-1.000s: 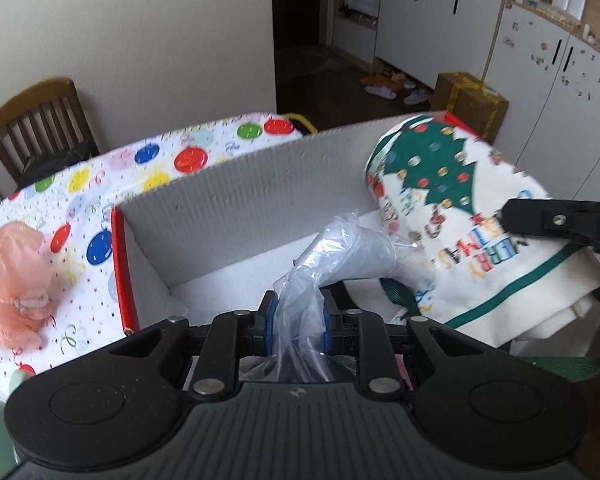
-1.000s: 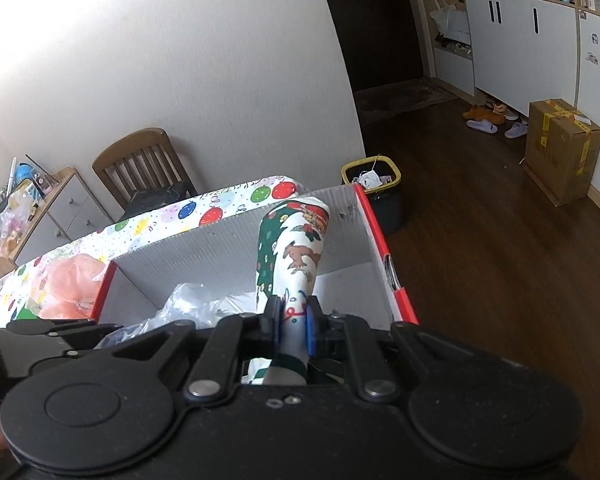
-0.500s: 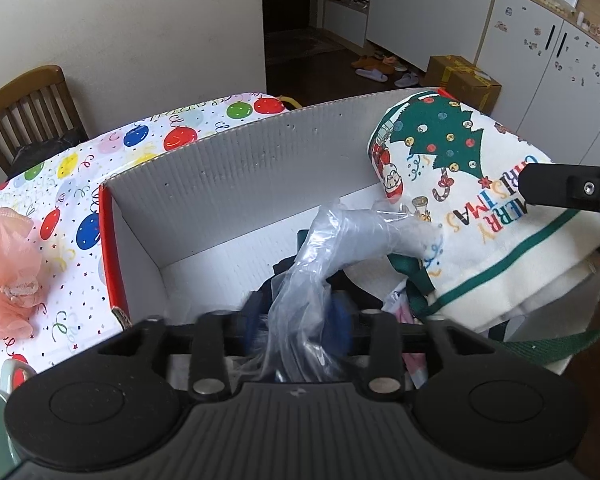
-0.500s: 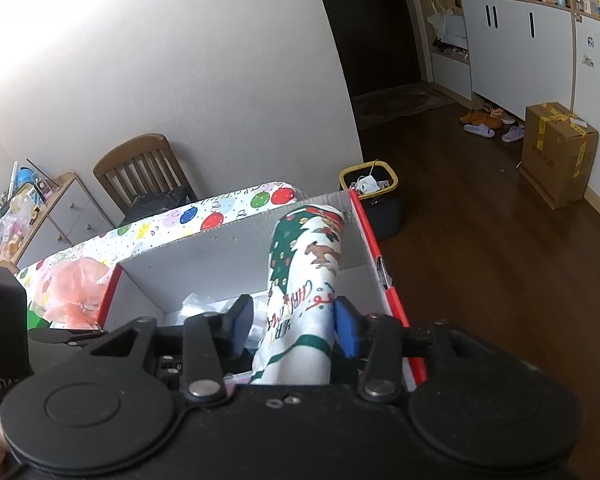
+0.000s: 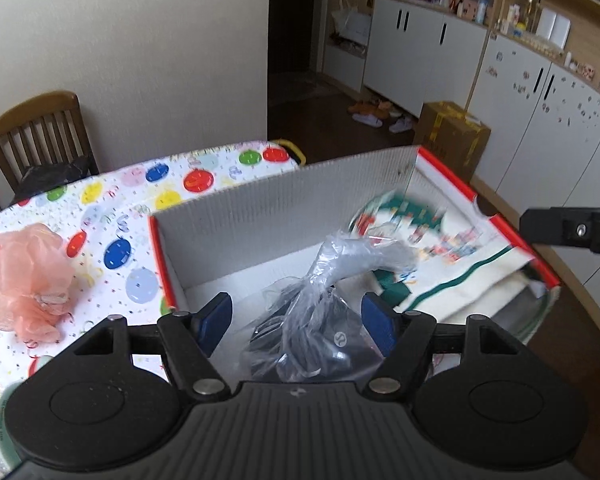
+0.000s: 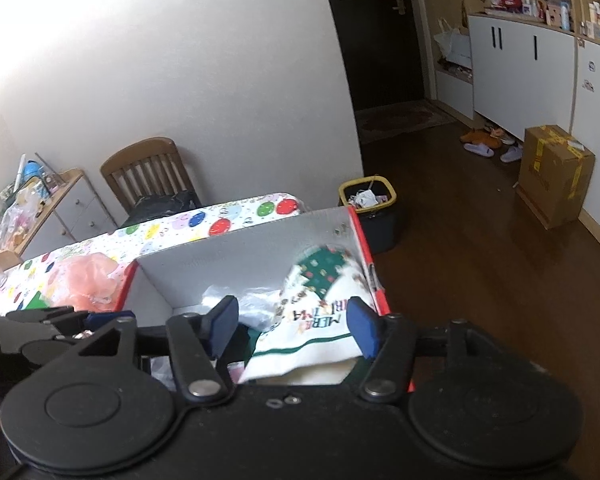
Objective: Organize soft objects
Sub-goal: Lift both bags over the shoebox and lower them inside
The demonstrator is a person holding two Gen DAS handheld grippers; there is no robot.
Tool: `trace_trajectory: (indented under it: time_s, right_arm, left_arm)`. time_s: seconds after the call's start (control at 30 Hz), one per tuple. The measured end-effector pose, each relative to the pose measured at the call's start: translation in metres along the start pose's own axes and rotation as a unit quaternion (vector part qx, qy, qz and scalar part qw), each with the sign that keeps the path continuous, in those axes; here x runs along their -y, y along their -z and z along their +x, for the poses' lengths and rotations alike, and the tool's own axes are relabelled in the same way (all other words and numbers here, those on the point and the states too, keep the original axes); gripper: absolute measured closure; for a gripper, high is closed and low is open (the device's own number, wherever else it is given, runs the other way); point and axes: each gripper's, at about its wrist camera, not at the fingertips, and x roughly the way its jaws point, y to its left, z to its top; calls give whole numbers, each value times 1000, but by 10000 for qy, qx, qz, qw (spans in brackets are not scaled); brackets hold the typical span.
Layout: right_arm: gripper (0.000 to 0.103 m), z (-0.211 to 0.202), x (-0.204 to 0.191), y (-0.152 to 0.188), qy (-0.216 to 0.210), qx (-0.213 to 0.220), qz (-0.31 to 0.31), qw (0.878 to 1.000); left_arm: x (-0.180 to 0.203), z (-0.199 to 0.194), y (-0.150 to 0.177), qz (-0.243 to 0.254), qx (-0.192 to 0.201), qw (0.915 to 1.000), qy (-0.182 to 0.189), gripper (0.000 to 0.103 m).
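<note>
Your left gripper (image 5: pixel 296 320) is spread wide, holding nothing; the clear plastic bag (image 5: pixel 320 304) sits loose between its fingers, inside the white box (image 5: pixel 284 204). Your right gripper (image 6: pixel 294 326) is wide open too, empty, over the Christmas cloth (image 6: pixel 320 308), which lies against the box's right wall. The pink mesh pouf (image 5: pixel 20 276) sits on the tablecloth (image 5: pixel 112 200) left of the box.

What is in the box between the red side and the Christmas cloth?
A clear plastic bag with something dark inside, seen in the left wrist view, lying in the box beside the Christmas cloth.
</note>
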Motion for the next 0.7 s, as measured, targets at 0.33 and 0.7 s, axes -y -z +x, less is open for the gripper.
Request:
trace_trajectory:
  time_s: [0.33,0.7]
  right_arm:
    - [37,-35,-31,3,-421,170,-348,9984]
    - [24,-58,-86,13,-905,327,-667,9931]
  left_arm:
    - [-10,-63,10,38,463,9988,153,32]
    - [-39,-127,31,-160,814,9963,217,27]
